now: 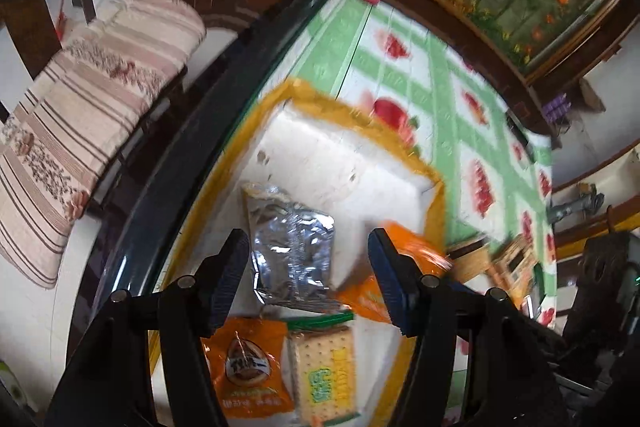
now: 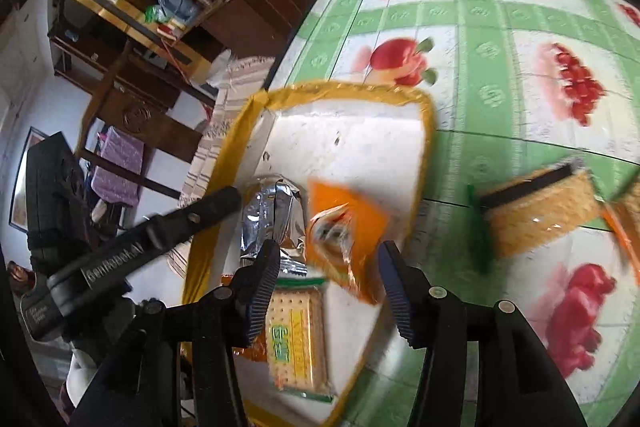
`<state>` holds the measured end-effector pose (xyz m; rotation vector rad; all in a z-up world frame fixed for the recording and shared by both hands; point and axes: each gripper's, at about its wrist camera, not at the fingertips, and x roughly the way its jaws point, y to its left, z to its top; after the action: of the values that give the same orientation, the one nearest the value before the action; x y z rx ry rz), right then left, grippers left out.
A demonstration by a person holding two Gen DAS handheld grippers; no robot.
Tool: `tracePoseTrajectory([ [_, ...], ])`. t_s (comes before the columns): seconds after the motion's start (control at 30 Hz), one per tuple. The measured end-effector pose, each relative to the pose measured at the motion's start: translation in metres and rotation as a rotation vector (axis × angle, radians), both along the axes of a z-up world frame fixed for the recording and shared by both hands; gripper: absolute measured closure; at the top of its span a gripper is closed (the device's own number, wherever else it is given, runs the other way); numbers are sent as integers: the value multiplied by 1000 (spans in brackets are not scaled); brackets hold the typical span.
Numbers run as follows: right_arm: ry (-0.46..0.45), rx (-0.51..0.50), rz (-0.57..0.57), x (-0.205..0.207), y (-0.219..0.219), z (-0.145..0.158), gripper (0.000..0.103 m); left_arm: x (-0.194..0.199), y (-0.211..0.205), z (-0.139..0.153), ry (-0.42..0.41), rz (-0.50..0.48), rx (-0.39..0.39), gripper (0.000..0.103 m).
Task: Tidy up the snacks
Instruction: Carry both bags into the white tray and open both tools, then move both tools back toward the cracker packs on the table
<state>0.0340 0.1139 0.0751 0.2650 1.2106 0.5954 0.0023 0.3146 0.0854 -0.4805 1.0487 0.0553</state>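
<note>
A white box with a yellow rim [image 1: 434, 187] [image 2: 428, 115] sits on the fruit-print tablecloth. In it lie a silver foil packet [image 1: 290, 255] [image 2: 272, 223], a cracker packet [image 1: 322, 375] [image 2: 298, 339] and an orange snack packet [image 1: 246, 371]. Another orange packet [image 2: 346, 227] [image 1: 408, 255], blurred, is over the box's right side, between my right gripper's fingers but free of them. My left gripper [image 1: 308, 279] is open above the silver packet. My right gripper [image 2: 328, 287] is open above the box. The left gripper's finger [image 2: 200, 215] shows in the right wrist view.
More snack packets [image 2: 536, 211] lie on the tablecloth [image 2: 500, 67] right of the box; they also show in the left wrist view [image 1: 508, 259]. A striped cushion [image 1: 92, 107] lies on a bench left of the table's dark edge [image 1: 224, 115]. Wooden furniture stands behind.
</note>
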Motion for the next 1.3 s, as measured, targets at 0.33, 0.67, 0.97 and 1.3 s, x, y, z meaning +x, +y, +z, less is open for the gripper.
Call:
tracePoseTrajectory([
  [0.33, -19, -6, -146, -50, -117, 13, 48, -36, -67, 48, -157, -49, -55, 41],
  [0.67, 18, -51, -452, -96, -284, 0, 48, -40, -165, 42, -90, -231, -90, 41],
  [0.97, 20, -31, -525, -103, -323, -3, 47, -12, -237, 31, -99, -444, 113, 41],
  [1.3, 80, -26, -529, -98, -307, -26, 47, 71, -257, -34, 29, -659, 338, 42],
])
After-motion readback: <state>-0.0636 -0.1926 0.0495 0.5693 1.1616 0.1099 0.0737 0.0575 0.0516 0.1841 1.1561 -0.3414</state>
